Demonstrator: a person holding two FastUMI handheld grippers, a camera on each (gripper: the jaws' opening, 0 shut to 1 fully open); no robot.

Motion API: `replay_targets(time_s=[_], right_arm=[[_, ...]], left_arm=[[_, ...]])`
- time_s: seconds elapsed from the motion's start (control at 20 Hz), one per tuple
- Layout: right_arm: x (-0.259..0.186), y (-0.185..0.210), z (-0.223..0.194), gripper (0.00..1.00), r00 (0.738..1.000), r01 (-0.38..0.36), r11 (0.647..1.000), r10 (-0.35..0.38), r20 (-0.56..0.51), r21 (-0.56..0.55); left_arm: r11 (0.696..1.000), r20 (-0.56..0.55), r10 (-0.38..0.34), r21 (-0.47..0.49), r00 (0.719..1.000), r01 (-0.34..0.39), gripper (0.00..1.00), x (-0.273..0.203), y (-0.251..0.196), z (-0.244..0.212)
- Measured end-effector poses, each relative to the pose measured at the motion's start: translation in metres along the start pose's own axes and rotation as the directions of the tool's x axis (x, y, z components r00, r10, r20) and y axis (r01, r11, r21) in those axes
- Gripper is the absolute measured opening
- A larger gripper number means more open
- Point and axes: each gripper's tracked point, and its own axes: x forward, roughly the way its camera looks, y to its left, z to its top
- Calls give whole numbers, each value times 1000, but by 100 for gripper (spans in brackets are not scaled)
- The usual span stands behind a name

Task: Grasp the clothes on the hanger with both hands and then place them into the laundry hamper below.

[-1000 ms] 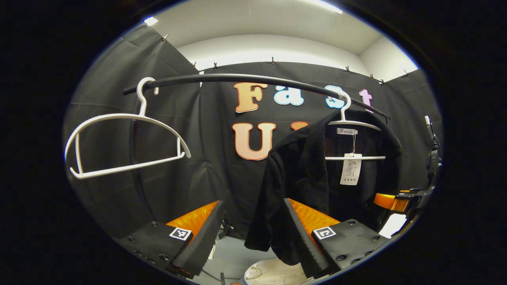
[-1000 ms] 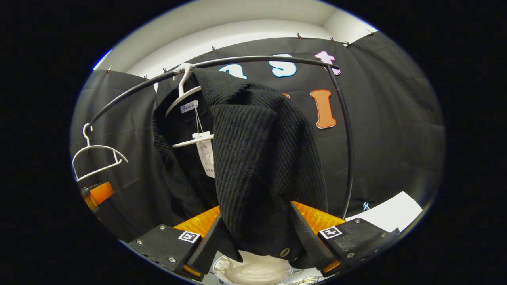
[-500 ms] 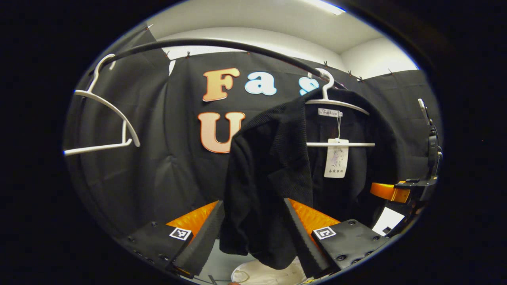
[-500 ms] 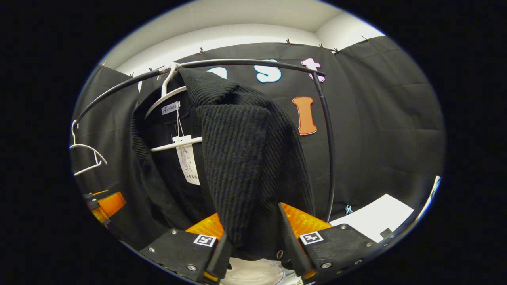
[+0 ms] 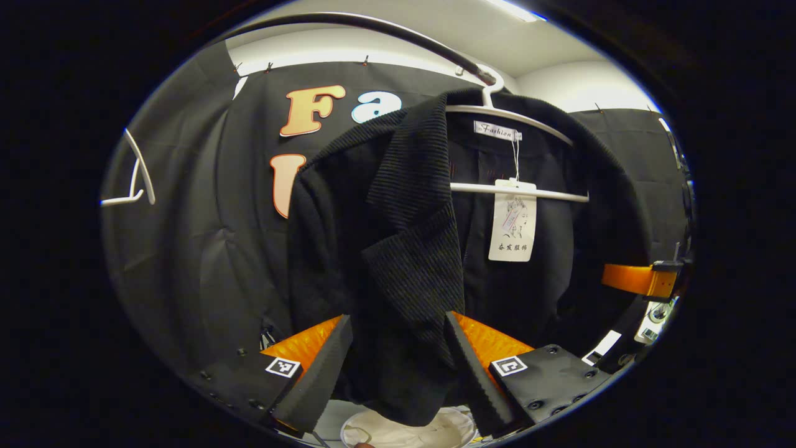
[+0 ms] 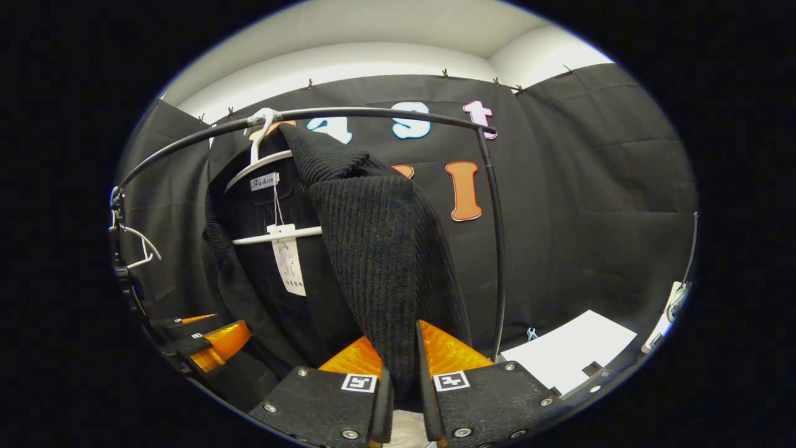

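Observation:
A black ribbed jacket (image 5: pixel 398 249) hangs on a white hanger (image 5: pixel 516 115) from the black rail (image 5: pixel 373 25), with a paper tag (image 5: pixel 513 227) at its collar. My left gripper (image 5: pixel 398 320) is open, and the jacket's left front panel hangs loosely between its fingers. In the right gripper view the same jacket (image 6: pixel 385 249) hangs on the hanger (image 6: pixel 267 165), and my right gripper (image 6: pixel 401 354) is shut on its right side fold. The white laundry hamper (image 5: pixel 404 430) shows just below the hem.
An empty white hanger (image 5: pixel 134 180) hangs at the far left of the rail (image 6: pixel 373 113). The rail's upright post (image 6: pixel 497 261) stands right of the jacket. A white sheet (image 6: pixel 569 358) lies low on the right. The left gripper (image 6: pixel 211 339) shows at lower left.
My right gripper's fingers have closed onto the jacket's fold. My left gripper has moved in toward the jacket, so the front panel now hangs between its still-open fingers.

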Motion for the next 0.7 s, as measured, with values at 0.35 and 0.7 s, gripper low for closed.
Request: replay_targets(time_s=[0.35, 0.7], right_arm=[[-21, -20, 33, 8, 996, 42, 998, -39, 79, -39], [-34, -61, 96, 4, 981, 77, 997, -77, 176, 10]], left_arm=[[999, -43, -34, -28, 999, 32, 96, 30, -9, -12], [999, 20, -35, -11, 999, 35, 50, 28, -4, 10]])
